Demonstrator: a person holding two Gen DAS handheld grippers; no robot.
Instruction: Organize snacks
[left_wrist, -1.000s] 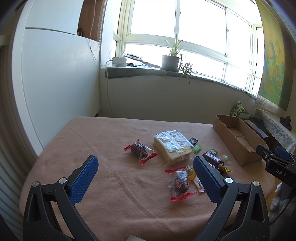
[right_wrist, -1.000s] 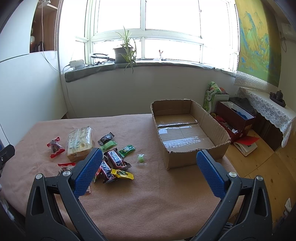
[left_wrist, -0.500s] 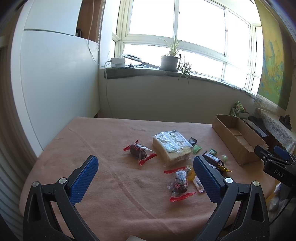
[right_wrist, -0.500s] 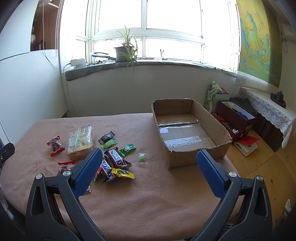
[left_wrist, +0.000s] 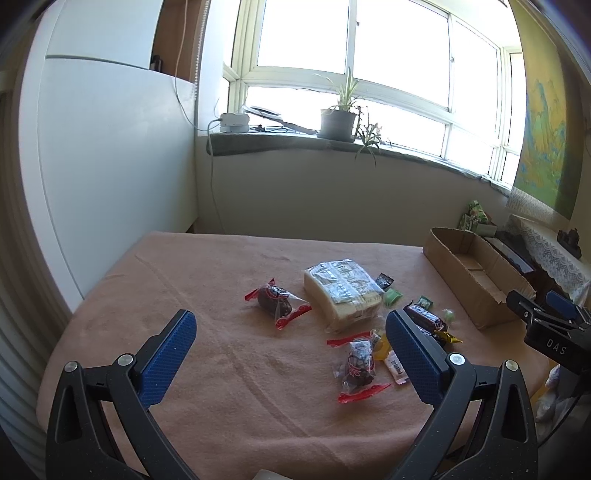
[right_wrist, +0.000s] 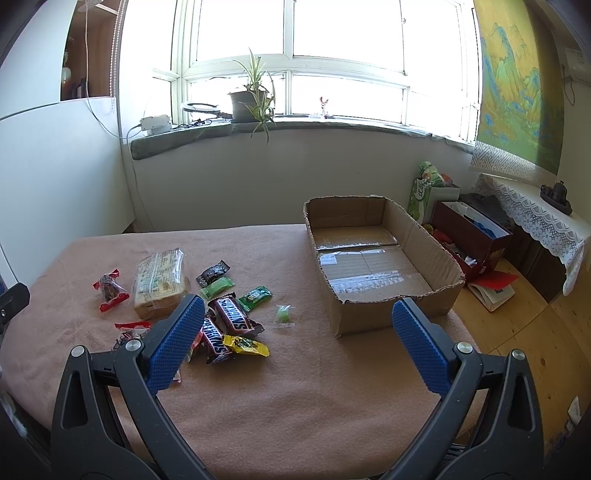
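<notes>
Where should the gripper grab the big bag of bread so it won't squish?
Probably across the narrow width of the bread bag, coming from above. It lies flat on the table cloth, long and blocky, with free cloth along both long sides. Close gently: the loaf looks soft.

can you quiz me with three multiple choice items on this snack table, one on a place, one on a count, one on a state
1. Where does the cardboard box sit relative to the snacks?
A. to their right
B. to their left
C. on top of them

2. How many Snickers bars show?
A. none
B. two
C. five

3. What state is the right tool in?
A. shut on a candy
B. shut on the box
C. open, holding nothing

Answers:
1 A, the right wrist view shows the box right of the scattered wrappers.
2 B, two brown bars lie side by side.
3 C, its blue pads stand wide apart over bare cloth.
</notes>
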